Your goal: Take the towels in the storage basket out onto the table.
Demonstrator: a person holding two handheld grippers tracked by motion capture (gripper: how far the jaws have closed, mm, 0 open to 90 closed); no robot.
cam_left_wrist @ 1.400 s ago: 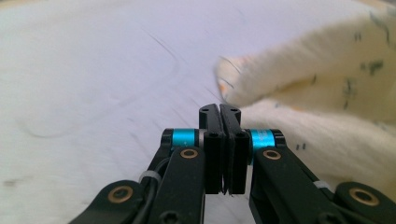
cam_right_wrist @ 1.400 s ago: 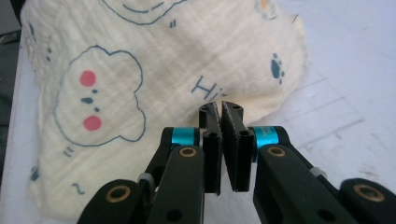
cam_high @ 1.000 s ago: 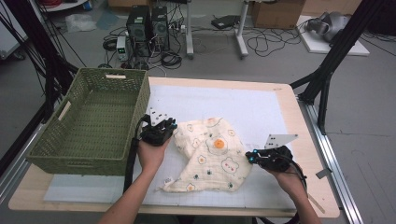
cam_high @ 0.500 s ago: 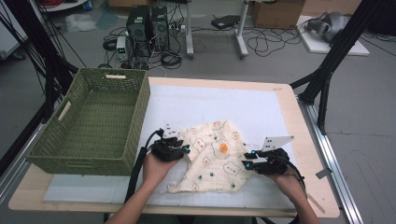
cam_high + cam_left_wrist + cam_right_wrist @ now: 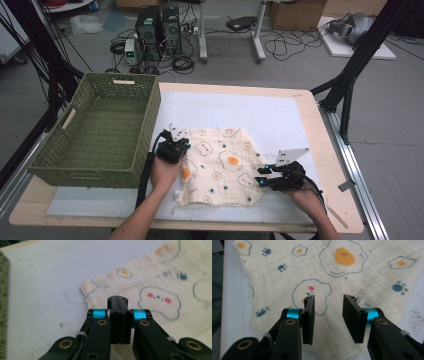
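Left claw (image 5: 117, 315) clenched empty above the egg-print cloth (image 5: 220, 165), right claw (image 5: 328, 317) released — the cloth may stay wrinkled, ungripped.

From my station I see a pale wooden surface (image 5: 330, 150) with a white gridded mat (image 5: 280, 120) laid over most of it. A metal rail (image 5: 357, 170) runs along its right edge. Beyond it lies a grey concrete floor (image 5: 400, 125) under even, soft light. Two black computer towers (image 5: 159, 25) stand at the far side, and loose black cables (image 5: 285, 47) snake across the floor around them. White metal legs of another desk (image 5: 260, 30) rise near them, and a brown cardboard box (image 5: 295, 12) sits behind. Black slanted frame struts (image 5: 357, 65) stand at the right, and more dark struts (image 5: 45, 60) at the left.
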